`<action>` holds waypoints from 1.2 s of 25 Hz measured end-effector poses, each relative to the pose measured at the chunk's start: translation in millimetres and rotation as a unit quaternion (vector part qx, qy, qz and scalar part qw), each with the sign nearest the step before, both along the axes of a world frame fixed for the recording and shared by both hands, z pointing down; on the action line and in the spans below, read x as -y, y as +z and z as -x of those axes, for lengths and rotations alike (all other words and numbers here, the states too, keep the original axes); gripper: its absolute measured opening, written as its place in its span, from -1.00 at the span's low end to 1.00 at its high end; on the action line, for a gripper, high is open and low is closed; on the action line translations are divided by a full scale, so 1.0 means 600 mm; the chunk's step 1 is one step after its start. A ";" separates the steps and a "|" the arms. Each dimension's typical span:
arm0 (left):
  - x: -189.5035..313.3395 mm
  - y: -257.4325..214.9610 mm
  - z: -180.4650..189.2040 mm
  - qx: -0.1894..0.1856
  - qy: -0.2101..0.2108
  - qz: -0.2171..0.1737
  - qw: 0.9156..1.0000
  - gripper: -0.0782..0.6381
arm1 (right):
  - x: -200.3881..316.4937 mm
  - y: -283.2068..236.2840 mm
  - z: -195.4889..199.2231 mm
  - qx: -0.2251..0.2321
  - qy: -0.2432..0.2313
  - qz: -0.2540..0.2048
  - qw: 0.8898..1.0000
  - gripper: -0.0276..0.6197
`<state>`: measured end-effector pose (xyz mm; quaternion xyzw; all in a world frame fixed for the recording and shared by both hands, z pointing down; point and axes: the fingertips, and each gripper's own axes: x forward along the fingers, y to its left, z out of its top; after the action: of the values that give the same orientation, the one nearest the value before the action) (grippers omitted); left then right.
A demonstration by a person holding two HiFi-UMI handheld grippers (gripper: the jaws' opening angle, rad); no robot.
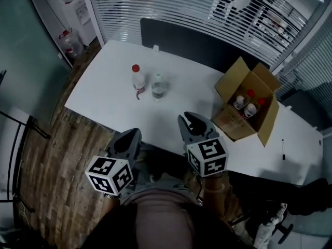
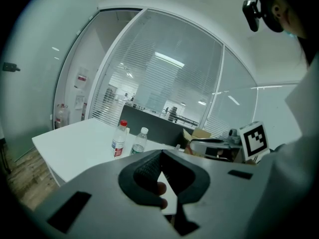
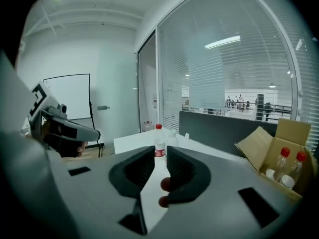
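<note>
The left gripper (image 2: pixel 160 153) has its jaws closed together at the tips, with nothing between them. The right gripper (image 3: pixel 160 154) holds its jaws a little apart and empty. Ahead of both, well apart from them on the white table (image 1: pixel 104 95), stand a clear plastic bottle with red cap (image 1: pixel 137 80) and, just beside it, a clear plastic bottle with pale cap (image 1: pixel 158 86). In the right gripper view this second bottle is mostly hidden behind a jaw. To the right of the right gripper, an open brown cardboard box (image 1: pixel 233 124) lets only the tops of its bottles (image 1: pixel 250 101) show.

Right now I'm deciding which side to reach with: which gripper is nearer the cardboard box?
Right. The right gripper hangs beside the cardboard box, apart from it; the left gripper is farther off, beyond the right one.
</note>
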<state>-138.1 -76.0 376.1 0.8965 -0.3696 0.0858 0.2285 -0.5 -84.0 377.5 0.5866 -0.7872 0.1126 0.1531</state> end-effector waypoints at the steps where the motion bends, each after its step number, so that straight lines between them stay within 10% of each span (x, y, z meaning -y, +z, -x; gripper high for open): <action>1: -0.007 0.000 -0.004 -0.001 0.002 -0.001 1.000 -0.76 | -0.008 -0.002 -0.003 -0.002 0.000 -0.001 1.000 -0.64; 30: -0.093 0.006 -0.080 0.021 0.023 -0.007 0.999 -0.76 | -0.138 0.000 -0.057 -0.006 0.018 -0.015 1.000 -0.78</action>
<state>-89.8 -20.0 379.9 0.9045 -0.3538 0.1075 0.2123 33.7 -1.4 377.6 0.6034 -0.7773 0.1005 0.1468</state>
